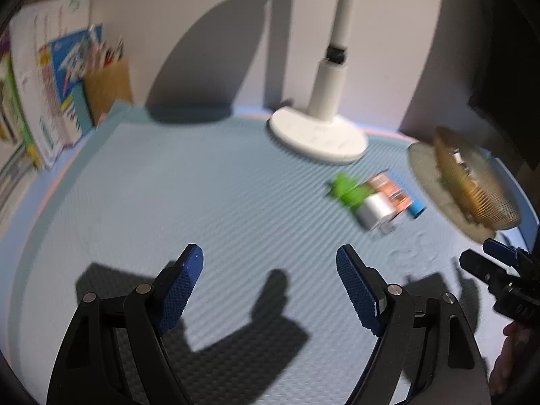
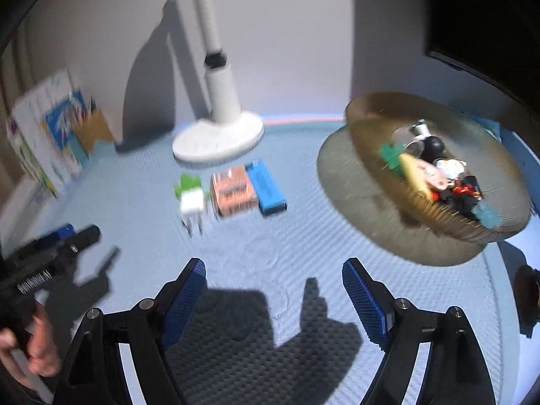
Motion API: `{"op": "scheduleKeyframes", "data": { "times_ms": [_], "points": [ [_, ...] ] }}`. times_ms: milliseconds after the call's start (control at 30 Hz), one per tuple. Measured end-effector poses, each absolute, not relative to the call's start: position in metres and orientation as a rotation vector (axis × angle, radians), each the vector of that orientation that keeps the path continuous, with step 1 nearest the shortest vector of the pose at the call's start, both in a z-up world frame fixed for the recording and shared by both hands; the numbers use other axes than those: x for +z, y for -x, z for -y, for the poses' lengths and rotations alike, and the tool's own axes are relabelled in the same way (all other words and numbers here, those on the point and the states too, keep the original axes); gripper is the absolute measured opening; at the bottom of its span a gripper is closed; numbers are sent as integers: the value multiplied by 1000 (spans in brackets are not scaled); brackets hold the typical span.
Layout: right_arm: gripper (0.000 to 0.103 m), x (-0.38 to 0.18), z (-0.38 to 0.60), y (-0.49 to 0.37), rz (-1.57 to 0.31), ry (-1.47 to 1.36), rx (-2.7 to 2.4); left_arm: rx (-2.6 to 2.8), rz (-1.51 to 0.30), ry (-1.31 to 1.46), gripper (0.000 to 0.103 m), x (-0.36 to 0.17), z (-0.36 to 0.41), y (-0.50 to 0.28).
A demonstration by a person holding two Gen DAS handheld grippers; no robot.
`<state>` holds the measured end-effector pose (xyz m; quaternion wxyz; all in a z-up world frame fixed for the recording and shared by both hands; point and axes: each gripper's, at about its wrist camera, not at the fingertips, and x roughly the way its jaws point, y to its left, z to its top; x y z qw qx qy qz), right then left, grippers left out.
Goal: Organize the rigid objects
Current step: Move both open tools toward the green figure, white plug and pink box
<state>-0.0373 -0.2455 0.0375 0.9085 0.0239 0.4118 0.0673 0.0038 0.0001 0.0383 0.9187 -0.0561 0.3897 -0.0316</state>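
A green toy (image 2: 188, 183), a white plug adapter (image 2: 192, 206), an orange box (image 2: 233, 191) and a blue block (image 2: 266, 189) lie side by side on the blue mat, in front of the lamp base. They also show in the left wrist view: green toy (image 1: 346, 190), white adapter (image 1: 376, 211), orange box (image 1: 388, 187). A golden ribbed bowl (image 2: 371, 118) at the right holds several small items. My right gripper (image 2: 273, 290) is open and empty, above the mat short of the row. My left gripper (image 1: 270, 280) is open and empty, left of the row.
A white lamp base (image 2: 219, 136) and pole stand at the back of the mat (image 2: 303, 243). Books and a brown pencil holder (image 1: 108, 84) stand at the back left. The bowl (image 1: 472, 182) sits on a round grey pad. A dark monitor edge shows at the far right.
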Motion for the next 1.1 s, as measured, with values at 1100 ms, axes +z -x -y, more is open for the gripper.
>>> {"op": "scheduleKeyframes", "data": {
  "times_ms": [1100],
  "points": [
    [93,9,238,35,-916,-14,154,-108,-842,75,83,20,6,-2]
  ]
}}
